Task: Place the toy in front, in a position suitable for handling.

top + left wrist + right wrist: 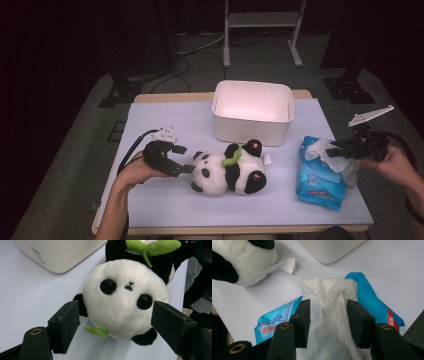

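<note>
On the pale lilac table cover [165, 195] a soft black-and-white plush panda with a green bamboo sprig [229, 172] lies on its side near the middle, its round head turned toward the person's left. The left gripper [184, 159] sits low at that head, and from the left gripper view its two black pads stand apart on either side of the panda's [126, 307] face, close to the fur; I cannot tell whether they actually press it, so it looks like an open jaw framing the head rather than a grip.

Over on the right side lies a bright blue soft pack of wet wipes [320, 180], with a crumpled white wipe [325, 152] standing up out of its top. The right gripper [336, 148] is held level over the pack. In the right gripper view the white wipe [329, 315] runs up between the two pads, which stand roughly half open; the cloth fills the gap and brushes both pads, though it looks loose, not pinched.

Behind the panda stands a white rounded plastic tub [252, 112], just beyond its feet
</note>
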The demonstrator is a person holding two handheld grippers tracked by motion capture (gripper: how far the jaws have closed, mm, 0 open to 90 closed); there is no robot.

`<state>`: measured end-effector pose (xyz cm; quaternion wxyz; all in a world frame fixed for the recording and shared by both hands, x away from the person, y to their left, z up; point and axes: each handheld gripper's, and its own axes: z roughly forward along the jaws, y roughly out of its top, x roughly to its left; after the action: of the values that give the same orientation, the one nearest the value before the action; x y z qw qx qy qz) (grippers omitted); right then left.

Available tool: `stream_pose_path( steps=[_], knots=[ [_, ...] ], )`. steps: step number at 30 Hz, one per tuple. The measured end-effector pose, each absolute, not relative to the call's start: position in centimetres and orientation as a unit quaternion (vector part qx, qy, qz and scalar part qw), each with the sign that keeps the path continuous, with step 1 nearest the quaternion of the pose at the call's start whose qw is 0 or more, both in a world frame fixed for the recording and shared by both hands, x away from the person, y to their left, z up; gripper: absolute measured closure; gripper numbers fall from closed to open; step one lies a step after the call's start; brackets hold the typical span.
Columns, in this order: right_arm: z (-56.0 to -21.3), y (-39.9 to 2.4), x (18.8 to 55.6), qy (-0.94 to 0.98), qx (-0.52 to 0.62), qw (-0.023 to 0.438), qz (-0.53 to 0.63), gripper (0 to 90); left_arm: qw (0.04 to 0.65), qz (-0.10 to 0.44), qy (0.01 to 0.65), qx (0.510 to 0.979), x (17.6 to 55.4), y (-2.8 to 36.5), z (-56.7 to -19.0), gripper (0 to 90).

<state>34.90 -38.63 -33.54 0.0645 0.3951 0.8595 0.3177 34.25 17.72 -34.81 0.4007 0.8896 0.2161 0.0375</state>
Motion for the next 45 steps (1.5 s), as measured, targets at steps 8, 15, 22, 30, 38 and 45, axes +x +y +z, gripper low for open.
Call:
stream_pose_path(
  steps=[8, 15, 22, 30, 38, 45],
  knots=[
    [-32.6, -38.7, 34.9, 0.859, 0.393, 0.074, 0.318, 54.6, 0.402, 0.040, 0.217, 0.889, 34.1, 17.9, -34.7, 20.8],
    [-31.5, -37.6, 35.4, 0.865, 0.376, 0.071, 0.325, 55.2, 0.403, 0.043, 0.224, 0.886, 33.9, 18.6, -35.0, 19.6],
    [-30.0, -35.4, 36.4, 0.870, 0.349, 0.065, 0.341, 55.1, 0.403, 0.047, 0.229, 0.885, 33.8, 19.2, -35.1, 18.2],
    [-28.7, -31.6, 38.3, 0.885, 0.308, 0.054, 0.344, 53.5, 0.403, 0.054, 0.243, 0.880, 33.5, 20.1, -35.8, 15.9],
    [-27.4, -28.1, 40.0, 0.895, 0.277, 0.040, 0.347, 49.8, 0.405, 0.067, 0.252, 0.876, 33.1, 21.0, -36.0, 12.7],
    [-26.2, -25.4, 41.3, 0.901, 0.256, 0.031, 0.350, 49.0, 0.405, 0.075, 0.256, 0.875, 32.8, 21.3, -36.0, 11.7]
  ],
)
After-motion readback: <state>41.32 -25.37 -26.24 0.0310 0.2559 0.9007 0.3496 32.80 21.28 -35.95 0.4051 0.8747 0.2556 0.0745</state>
